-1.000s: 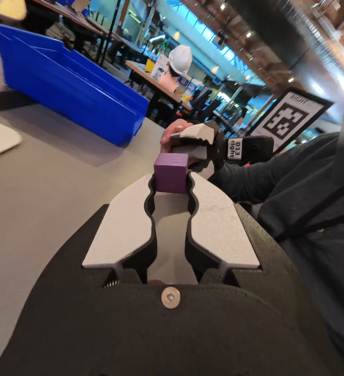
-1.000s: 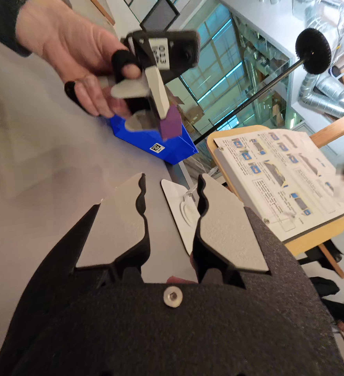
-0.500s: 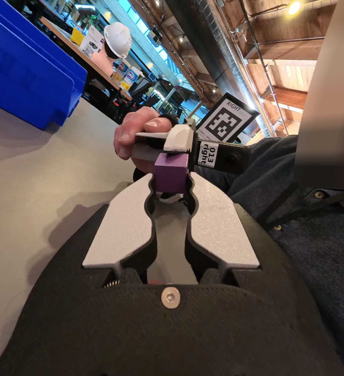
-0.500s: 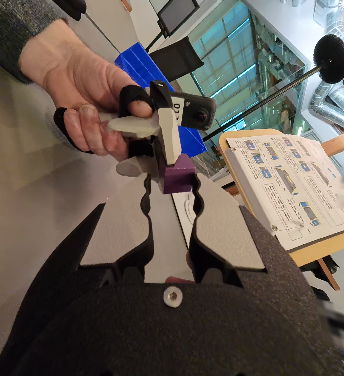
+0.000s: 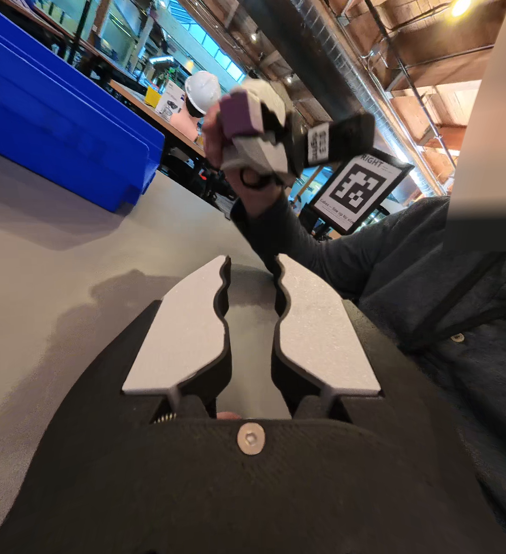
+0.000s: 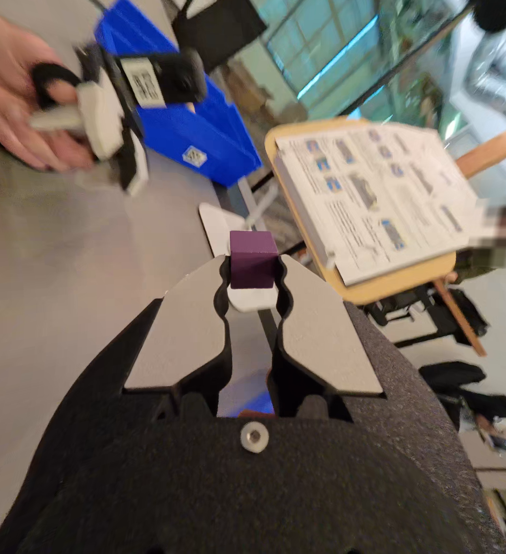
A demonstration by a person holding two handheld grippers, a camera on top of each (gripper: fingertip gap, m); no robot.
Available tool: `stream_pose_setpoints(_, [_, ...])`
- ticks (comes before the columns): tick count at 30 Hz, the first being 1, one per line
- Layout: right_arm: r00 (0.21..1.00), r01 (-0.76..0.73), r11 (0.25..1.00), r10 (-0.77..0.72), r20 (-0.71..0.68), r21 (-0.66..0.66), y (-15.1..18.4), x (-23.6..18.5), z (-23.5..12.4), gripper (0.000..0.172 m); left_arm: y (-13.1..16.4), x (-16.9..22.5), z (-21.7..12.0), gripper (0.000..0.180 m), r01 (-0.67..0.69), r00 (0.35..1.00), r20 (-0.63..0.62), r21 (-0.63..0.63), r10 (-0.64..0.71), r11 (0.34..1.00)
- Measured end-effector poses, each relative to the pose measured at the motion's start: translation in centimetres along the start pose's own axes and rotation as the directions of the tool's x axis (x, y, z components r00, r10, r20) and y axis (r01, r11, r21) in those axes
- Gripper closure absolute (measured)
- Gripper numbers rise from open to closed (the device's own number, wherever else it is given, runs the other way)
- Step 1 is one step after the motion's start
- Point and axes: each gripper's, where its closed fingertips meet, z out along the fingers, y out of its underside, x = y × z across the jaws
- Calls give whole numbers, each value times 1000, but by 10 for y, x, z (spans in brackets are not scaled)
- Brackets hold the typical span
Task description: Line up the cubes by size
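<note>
The right gripper [image 6: 253, 263] has its fingers clenched on the purple cube [image 6: 253, 265]: both fingertips press the cube's opposite side faces, and the cube sits at the very tips, raised clear of the grey surface [image 6: 66, 269]. The left wrist view confirms this from the far side, showing the same cube [image 5: 239, 117] carried in the right gripper [image 5: 242, 120] above the surface, in motion blur. The left gripper [image 5: 253, 263] is released: its fingers [image 5: 185, 323] stand apart with only bare surface visible between them, and nothing in the grasp. The step in hand is judged to be transport of the purple cube toward its place in the size row. No other cube and no started row is visible in either view, so progress on the ordering cannot be assessed. A blue bin [image 5: 51, 120] lies at the far left of the surface, a white flat plate [image 6: 215, 224] lies on the surface beyond the cube, and an instruction board [image 6: 365, 195] stands off the surface to the right. The next move calls for lowering the cube until its bottom face rests flat on the surface, squared to the intended line, then opening the right fingers without dragging it. Because the hold is at the fingertips only, a slow descent is advisable to prevent the cube from twisting.
</note>
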Motion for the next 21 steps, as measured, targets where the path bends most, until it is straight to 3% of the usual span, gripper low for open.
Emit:
stream_pose_setpoints(4, [994,-17,971,43,103,-238,73,63,-27,144,-5,-6,-2,174,-31,999,13,41,31,999])
stream_pose_setpoints(8, [956,64,887,77,282,-458,149,84,-23,143,-5,-9,-1,175,-43,999,16,40,43,998])
stream_pose_setpoints(14, [861,73,807,246,446,-585,229,78,2,143,-11,-6,-7,175,-22,999,-21,94,24,995])
stream_pose_setpoints(21, [779,176,720,315,542,-671,282,62,19,143,-15,-5,-10,173,-5,999,-48,125,11,992])
